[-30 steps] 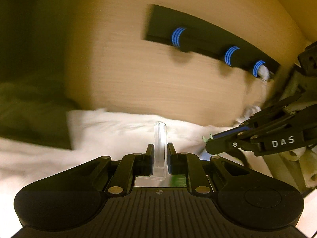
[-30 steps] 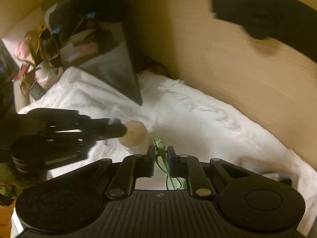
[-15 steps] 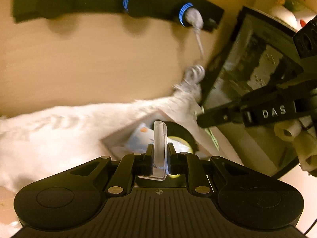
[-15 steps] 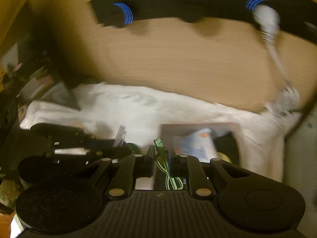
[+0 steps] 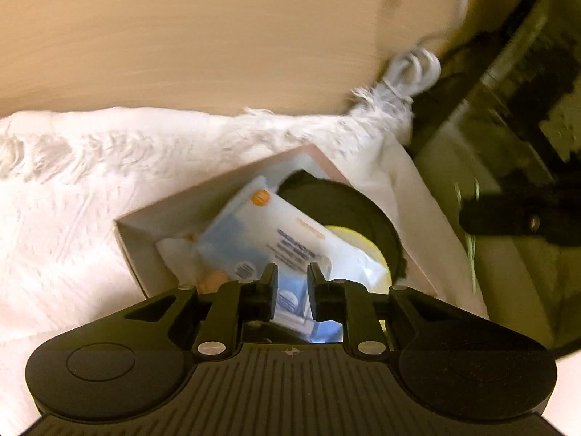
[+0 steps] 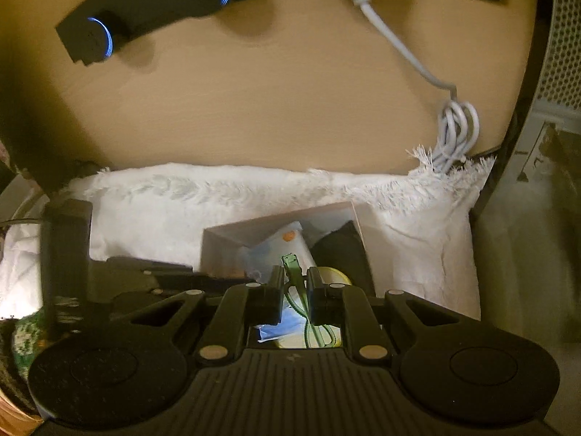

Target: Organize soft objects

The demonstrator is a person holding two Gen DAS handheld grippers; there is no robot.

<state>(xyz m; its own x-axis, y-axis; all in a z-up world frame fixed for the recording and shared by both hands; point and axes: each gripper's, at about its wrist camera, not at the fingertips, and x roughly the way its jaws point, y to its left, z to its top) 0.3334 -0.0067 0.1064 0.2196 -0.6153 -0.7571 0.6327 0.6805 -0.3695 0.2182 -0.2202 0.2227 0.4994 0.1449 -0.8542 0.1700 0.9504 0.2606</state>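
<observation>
Both grippers hang over an open box [image 5: 218, 181] that sits on a white shaggy cloth [image 5: 90, 181]. Inside the box a white-and-blue packet [image 5: 276, 232] lies tilted across a dark round thing [image 5: 348, 203] with a yellow face. The left gripper [image 5: 292, 276] points down at the packet. Its jaws have just been opening and stand slightly apart, and a clear strip [image 5: 290, 301] shows blurred low in the gap. The right gripper [image 6: 294, 272], over the box's near edge, is clamped on a thin green cord [image 6: 292, 265] whose tip sticks up past the fingertips. Behind the box, a coiled white cable [image 6: 457, 127] hangs from a black power strip [image 6: 145, 11].
</observation>
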